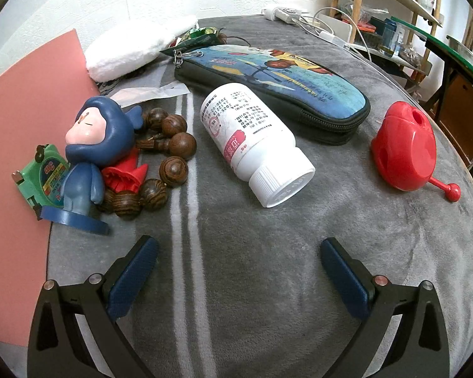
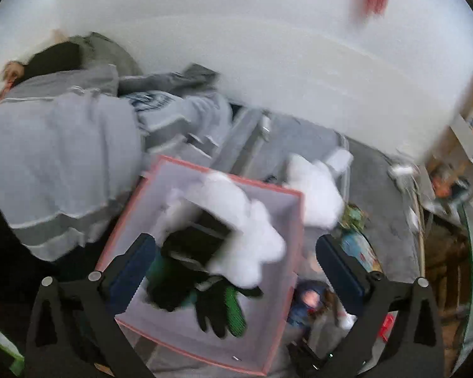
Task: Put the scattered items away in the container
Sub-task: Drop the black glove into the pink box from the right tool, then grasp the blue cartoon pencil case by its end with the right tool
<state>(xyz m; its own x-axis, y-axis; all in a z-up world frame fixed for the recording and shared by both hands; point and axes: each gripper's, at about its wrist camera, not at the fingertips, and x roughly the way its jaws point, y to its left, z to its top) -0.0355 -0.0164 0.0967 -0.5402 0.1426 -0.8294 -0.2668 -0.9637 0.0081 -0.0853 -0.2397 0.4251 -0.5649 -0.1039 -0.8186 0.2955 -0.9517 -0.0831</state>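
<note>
Bottle [image 1: 257, 145] beyond left fingers [image 1: 135, 271], box [image 2: 205, 271] under right fingers [image 2: 337, 261], both pairs apart, empty.

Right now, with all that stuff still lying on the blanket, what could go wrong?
The white bottle lies on its side, so a nudge from the open left gripper could roll it. The wooden beads crowd against the blue figurine, so grabbing one may topple or drag the other. The pink box already holds a black and green glove and something white; more items may spill out.
</note>
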